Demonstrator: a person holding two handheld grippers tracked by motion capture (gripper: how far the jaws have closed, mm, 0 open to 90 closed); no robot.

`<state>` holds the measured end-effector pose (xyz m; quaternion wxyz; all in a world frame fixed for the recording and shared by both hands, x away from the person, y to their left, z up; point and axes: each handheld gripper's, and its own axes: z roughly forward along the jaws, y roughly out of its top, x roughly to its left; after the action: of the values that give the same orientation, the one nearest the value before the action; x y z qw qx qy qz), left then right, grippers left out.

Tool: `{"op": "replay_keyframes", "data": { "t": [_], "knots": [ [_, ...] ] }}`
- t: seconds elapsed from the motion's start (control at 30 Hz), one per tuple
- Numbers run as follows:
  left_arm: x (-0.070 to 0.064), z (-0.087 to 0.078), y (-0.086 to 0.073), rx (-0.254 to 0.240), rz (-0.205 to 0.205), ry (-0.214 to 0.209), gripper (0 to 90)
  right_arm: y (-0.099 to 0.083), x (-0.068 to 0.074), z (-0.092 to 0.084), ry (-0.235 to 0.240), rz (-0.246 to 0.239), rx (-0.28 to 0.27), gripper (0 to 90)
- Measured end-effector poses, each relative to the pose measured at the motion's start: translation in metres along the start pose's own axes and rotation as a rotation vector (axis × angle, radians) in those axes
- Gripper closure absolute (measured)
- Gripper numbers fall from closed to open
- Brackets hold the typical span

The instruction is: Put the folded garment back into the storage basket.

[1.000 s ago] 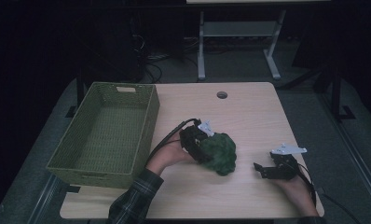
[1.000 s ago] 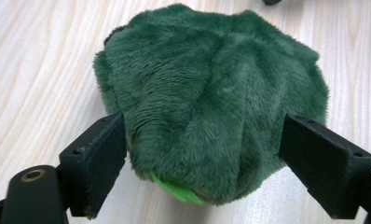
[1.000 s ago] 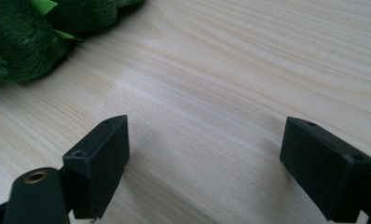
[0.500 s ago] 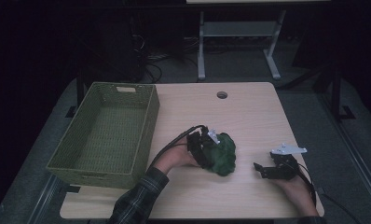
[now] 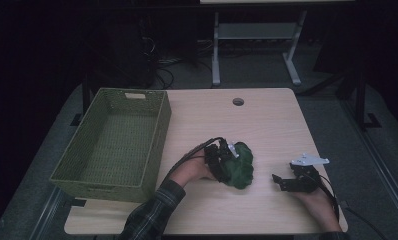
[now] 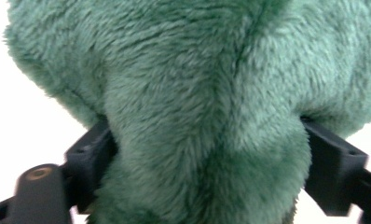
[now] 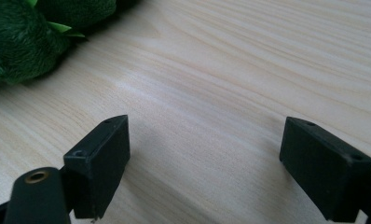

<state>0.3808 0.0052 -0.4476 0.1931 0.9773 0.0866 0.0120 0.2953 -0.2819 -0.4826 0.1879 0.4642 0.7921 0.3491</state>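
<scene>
**Green plush gripped, basket yet to be filled**

While the right gripper (image 5: 283, 181) rests idle on the pale wooden table (image 5: 267, 125) in the high view, the left gripper (image 5: 226, 159) is buried in the near side of a fuzzy dark-green plush toy (image 5: 241, 167), which lies on the table straight ahead of it. An olive-green woven plastic basket (image 5: 112, 142) stands well off to that gripper's left, with nothing visible inside. The toy looks to be on the tabletop, not lifted.

Seen from the left gripper view, the plush toy (image 6: 207, 116) bulges between the two black jaws, which have just been closing; both pads press into the fur at either side, so the gripper is clamped on it.

Along the right gripper view, the jaws stand wide apart over bare wood grain (image 7: 249, 70) with nothing between them; the plush toy (image 7: 25, 37) sits ahead and to the left, well apart from them.

Judging by this, the grasp is made or nearly so; lifting the toy, carrying it over to the basket and letting go all remain.
</scene>
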Motion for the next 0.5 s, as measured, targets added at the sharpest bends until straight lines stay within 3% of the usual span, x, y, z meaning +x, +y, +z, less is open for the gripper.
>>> {"op": "replay_keyframes", "data": {
  "t": [0.2, 0.3, 0.5],
  "knots": [
    [0.0010, -0.0042, 0.0035, 0.010, -0.018, -0.014, 54.4, 0.0000, 0.0000, 0.0000, 0.000, 0.000, 0.000, 15.7],
    [0.0036, -0.0061, 0.0034, 0.014, -0.044, -0.043, 65.9, 0.0000, 0.0001, 0.0000, 0.000, 0.000, 0.000, 15.7],
    [0.0070, -0.0073, 0.0008, 0.001, -0.069, -0.072, 70.7, 0.0000, 0.0001, 0.0000, 0.000, 0.000, 0.000, 15.7]
  ]
}}
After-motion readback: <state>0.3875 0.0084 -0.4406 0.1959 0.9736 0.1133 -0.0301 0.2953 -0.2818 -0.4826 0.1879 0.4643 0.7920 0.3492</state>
